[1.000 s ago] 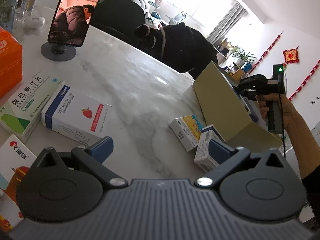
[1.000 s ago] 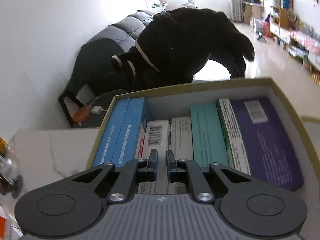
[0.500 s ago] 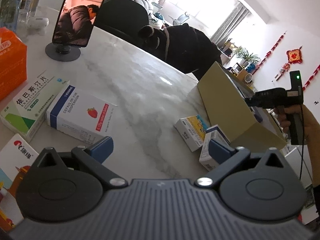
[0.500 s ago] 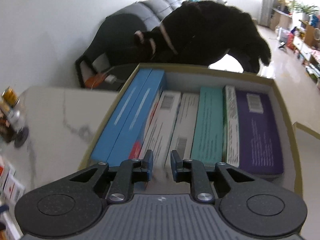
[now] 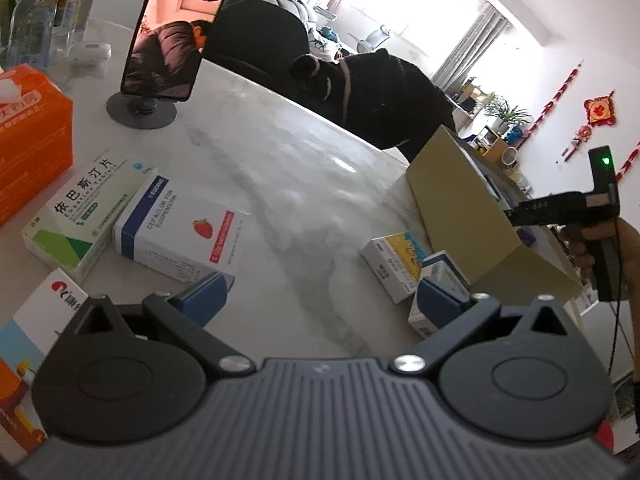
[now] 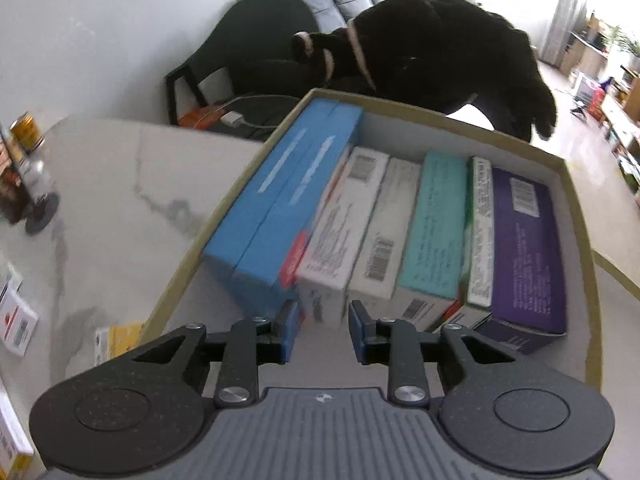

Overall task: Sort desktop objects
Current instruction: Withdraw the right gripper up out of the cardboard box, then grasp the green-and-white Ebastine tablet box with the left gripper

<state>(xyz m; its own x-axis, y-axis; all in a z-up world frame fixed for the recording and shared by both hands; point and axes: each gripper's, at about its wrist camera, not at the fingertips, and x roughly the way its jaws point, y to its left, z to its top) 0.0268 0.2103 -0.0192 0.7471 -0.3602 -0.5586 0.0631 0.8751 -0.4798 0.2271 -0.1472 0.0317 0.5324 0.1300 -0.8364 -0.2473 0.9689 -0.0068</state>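
An olive cardboard box (image 6: pixel 576 216) holds several medicine boxes on edge: blue ones (image 6: pixel 288 204), white ones (image 6: pixel 344 224), a teal one (image 6: pixel 436 224) and a purple one (image 6: pixel 524 248). My right gripper (image 6: pixel 322 330) is open and empty above the box's near end; it also shows in the left wrist view (image 5: pixel 560 210). My left gripper (image 5: pixel 324 296) is open and empty over the marble table (image 5: pixel 280 168). Loose boxes lie there: a strawberry box (image 5: pixel 180 232), a green-white box (image 5: pixel 84 204), a yellow-blue box (image 5: pixel 394 262) and a small blue-white box (image 5: pixel 440 276).
An orange tissue box (image 5: pixel 28 136) and a tilted mirror on a round stand (image 5: pixel 164 60) stand at the left. Bottles (image 5: pixel 32 12) stand at the far left. A black dog (image 6: pixel 420 44) is beyond the table's far edge, by a dark sofa.
My right gripper has drawn back and up from the box and its jaws have opened wider. My left gripper has stayed open and shifted slightly.
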